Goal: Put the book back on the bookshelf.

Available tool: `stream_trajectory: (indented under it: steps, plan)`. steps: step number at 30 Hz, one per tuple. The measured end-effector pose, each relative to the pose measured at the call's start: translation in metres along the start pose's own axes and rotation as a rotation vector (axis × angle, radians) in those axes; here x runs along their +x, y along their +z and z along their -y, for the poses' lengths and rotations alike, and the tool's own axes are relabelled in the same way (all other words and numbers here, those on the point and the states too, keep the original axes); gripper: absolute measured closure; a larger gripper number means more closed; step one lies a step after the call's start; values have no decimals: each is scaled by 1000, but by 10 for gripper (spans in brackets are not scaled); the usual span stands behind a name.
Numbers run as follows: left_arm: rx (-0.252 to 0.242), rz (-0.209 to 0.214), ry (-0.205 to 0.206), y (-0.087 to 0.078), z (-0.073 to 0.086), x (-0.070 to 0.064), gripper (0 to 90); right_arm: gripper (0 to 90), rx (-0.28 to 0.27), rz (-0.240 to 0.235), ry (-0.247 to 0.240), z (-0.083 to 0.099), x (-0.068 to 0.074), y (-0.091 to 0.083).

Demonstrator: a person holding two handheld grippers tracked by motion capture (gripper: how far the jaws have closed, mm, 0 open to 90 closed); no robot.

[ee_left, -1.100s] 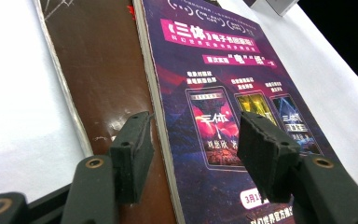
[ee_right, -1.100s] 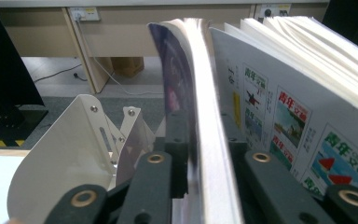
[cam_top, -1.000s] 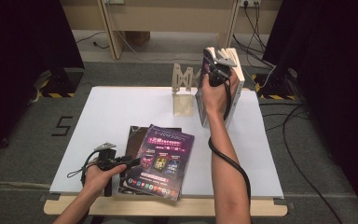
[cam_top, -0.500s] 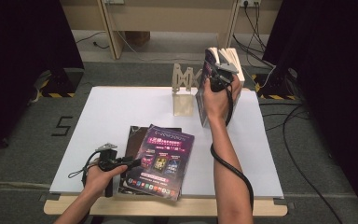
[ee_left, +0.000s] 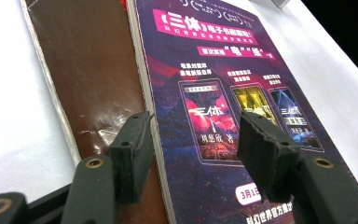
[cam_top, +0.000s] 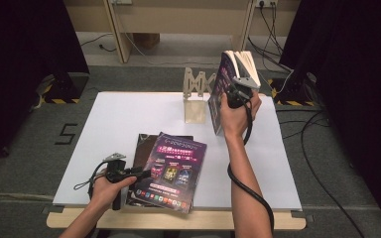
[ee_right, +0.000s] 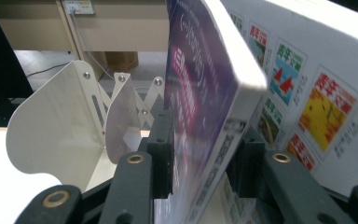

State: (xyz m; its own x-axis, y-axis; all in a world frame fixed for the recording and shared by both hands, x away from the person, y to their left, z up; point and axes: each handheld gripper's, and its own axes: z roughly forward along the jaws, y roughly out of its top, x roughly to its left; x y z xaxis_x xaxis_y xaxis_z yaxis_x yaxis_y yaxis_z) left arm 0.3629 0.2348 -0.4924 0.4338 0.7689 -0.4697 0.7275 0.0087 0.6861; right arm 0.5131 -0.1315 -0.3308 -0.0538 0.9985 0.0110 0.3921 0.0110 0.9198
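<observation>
My right gripper (cam_top: 234, 94) (ee_right: 205, 154) is shut on a thick purple-covered book (cam_top: 222, 82) (ee_right: 200, 88), held upright just right of a cream expanding book rack (cam_top: 195, 96) (ee_right: 51, 135). A white book with colourful pictures (ee_right: 307, 93) stands close against its far side. Near the table's front, a purple magazine (cam_top: 171, 168) (ee_left: 214, 93) lies flat on a brown book (cam_top: 141, 146) (ee_left: 84, 74). My left gripper (cam_top: 131, 173) (ee_left: 198, 154) is open at their left edge, one jaw over the brown cover and one over the magazine.
The white table top (cam_top: 129, 114) has bare room at left and back left. Its front edge runs just below the stacked books. Cables (cam_top: 322, 148) lie on the grey floor to the right, and dark curtains flank both sides.
The right hand has brought the upright purple book slightly down and toward the table beside the rack. The left gripper has stayed at the flat books.
</observation>
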Motion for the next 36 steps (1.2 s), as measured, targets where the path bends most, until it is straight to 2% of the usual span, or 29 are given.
stream_trajectory:
  steps: [15, 29, 36]
  plan:
    - [7, -1, 5, 2, 0, 0, 441, 657, 44, -17, 26, 23, -7, -6]
    - [12, -9, 7, 4, -1, -1, 441, 647, 57, -32, 42, 38, -12, -18]
    - [7, -16, 6, 3, -1, 0, 442, 643, 60, -41, 34, 42, -12, -26]
